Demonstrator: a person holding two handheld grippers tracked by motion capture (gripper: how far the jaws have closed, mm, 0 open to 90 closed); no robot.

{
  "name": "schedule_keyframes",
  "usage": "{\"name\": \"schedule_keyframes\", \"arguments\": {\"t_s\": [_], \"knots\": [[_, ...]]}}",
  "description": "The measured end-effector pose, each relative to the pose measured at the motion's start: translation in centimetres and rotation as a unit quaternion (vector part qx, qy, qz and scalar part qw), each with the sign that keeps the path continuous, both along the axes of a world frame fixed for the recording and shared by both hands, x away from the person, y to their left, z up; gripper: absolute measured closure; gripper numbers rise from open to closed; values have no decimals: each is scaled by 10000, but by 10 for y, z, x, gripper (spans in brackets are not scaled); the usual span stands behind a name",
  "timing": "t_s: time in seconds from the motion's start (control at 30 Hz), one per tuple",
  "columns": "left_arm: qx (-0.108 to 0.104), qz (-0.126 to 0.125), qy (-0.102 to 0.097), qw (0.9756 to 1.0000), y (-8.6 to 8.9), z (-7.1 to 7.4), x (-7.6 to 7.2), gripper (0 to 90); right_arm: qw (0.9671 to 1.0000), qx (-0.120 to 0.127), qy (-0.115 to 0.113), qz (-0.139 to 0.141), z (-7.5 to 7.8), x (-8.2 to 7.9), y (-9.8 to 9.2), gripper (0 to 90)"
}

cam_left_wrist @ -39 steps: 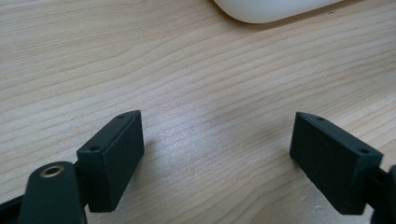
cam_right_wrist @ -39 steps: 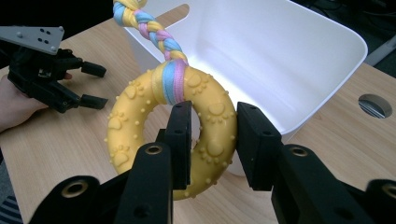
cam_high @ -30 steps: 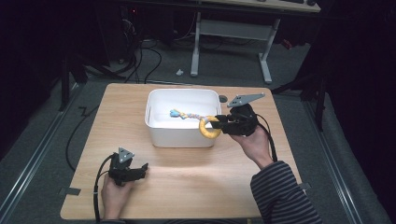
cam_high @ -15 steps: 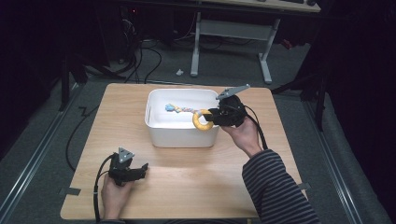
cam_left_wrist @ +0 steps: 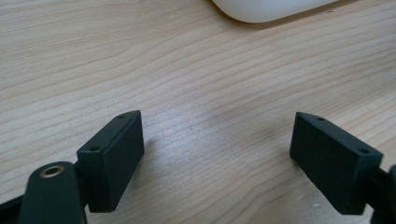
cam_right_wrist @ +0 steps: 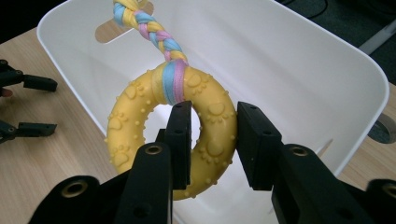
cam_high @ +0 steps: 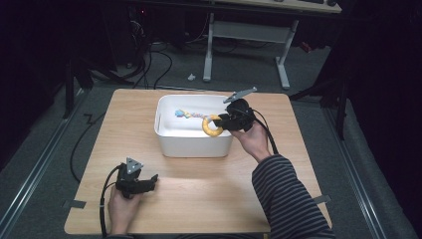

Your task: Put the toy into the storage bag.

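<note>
Lowering the yellow ring toy point(cam_right_wrist: 187, 135) into the white bin point(cam_right_wrist: 327, 60) — right gripper point(cam_right_wrist: 215, 140) clamped on the ring's side, braided rope point(cam_right_wrist: 149, 28) trailing inside. Next, probably: sink below the rim, then release. Left gripper point(cam_left_wrist: 219, 158) parked wide open on the table point(cam_left_wrist: 187, 70).

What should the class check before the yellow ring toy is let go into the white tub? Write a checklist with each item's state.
1. Right gripper clamped on yellow ring toy: ok.
2. Ring above white tub opening: ok.
3. Braided rope hanging inside the tub: ok.
4. Left gripper apart from tub, open, holding nothing: ok.
5. Tub flat on wooden table: ok.
6. Rope's far end free of snags: cannot tell.
</note>
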State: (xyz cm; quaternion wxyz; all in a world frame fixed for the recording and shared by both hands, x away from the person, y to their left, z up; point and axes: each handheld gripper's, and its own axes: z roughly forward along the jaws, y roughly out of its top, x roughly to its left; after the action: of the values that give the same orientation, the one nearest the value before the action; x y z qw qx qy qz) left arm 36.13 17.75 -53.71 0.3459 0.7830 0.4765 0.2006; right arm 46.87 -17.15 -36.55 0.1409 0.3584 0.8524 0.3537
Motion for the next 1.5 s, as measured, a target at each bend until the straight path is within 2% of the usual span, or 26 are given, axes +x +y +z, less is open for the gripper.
{"name": "schedule_keyframes", "arguments": {"t_s": [0.13,0.7,0.8,0.93,1.03,1.17,1.5], "knots": [[5,-3,-2,10000,0,0,0,180,9999,30,74,-66,-3,5,3,678],[3,-3,-3,10000,0,0,0,179,9993,-197,314,-85,-17,15,9,675],[5,-4,-4,10000,0,0,0,179,9994,-129,320,-85,-18,16,9,670],[8,-6,-1,10000,0,0,0,179,9992,-36,405,-48,-18,18,8,594],[8,-11,-2,10000,0,0,0,178,9993,-27,375,-64,-17,16,7,537],[18,-18,-4,10000,0,0,0,177,9997,-10,203,-157,-13,12,2,491],[14,-18,-3,10000,0,0,0,176,9995,144,-61,-290,-5,-3,-18,459]]}}
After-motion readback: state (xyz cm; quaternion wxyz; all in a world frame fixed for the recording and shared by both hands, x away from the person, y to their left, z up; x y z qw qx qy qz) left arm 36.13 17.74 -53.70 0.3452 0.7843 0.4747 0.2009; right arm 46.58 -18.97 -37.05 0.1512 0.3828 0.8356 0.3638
